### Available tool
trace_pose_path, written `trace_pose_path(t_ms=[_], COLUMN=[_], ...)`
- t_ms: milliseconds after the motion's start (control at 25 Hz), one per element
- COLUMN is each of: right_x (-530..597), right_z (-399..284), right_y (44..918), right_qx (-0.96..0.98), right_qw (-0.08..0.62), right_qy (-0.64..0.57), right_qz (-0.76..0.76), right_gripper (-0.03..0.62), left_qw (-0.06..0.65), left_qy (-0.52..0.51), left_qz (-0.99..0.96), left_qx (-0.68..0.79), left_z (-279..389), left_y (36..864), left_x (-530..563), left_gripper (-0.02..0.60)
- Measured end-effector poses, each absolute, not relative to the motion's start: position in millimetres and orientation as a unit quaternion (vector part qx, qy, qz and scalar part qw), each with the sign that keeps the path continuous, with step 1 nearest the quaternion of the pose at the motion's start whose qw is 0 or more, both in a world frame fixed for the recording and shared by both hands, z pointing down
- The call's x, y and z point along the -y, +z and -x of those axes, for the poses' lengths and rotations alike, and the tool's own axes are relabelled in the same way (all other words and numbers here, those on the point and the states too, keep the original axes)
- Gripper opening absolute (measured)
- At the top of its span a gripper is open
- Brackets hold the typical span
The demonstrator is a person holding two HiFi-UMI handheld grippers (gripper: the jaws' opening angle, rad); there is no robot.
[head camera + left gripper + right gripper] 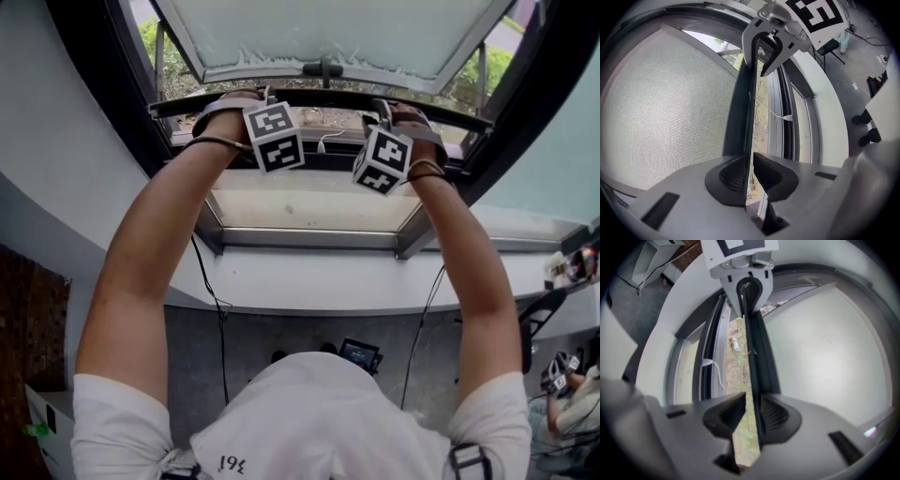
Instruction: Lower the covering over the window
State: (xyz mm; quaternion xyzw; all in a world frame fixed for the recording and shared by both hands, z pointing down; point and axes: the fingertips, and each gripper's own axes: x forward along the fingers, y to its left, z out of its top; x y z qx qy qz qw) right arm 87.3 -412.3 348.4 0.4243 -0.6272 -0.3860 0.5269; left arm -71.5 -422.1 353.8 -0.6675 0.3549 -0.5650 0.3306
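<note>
Head view above; both gripper views along rail (740, 108)

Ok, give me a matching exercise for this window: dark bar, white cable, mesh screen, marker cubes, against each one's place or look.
1 dark bar
2 white cable
3 mesh screen
4 marker cubes

A black-and-white squares
B between the jaws of left gripper and right gripper
C lying in the window frame
D grey fine weave

Pairs: 1-B, 2-C, 3-D, 4-A

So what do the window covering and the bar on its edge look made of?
The covering looks like fine woven mesh, pale grey, matte: a tiny grid shows across it. The bar seems dark metal or plastic, smooth, slightly glossy; I can't tell which.
</note>
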Motion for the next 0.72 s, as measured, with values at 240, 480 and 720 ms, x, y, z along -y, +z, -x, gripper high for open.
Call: trace_pose_path(t_ms=[240, 480, 720], right_x=[380.0, 372.2, 398.7], right_z=[-49.7, -4.4, -8.8], right_y=[349.9, 461.7, 476.8], right_qx=[0.677, 0.756, 0.766], right_qw=[0.400, 0.409, 0.353], right_qy=[-0.393, -0.216, -0.063], right_qz=[-0.476, -0.462, -0.534], right_gripper=[0.103, 0.103, 0.133], left_qw=[0.332, 0.334, 0.335], left_qy=[-0.564, -0.563, -0.561], left_qz=[0.667, 0.665, 0.666], left_qx=[-0.357, -0.359, -0.360], left_z=[71.8, 72.0, 71.1], left_y=[353.5, 353.1, 353.6], left_x=[422.1, 421.8, 422.5], left_gripper=[0.060, 0.060, 0.060])
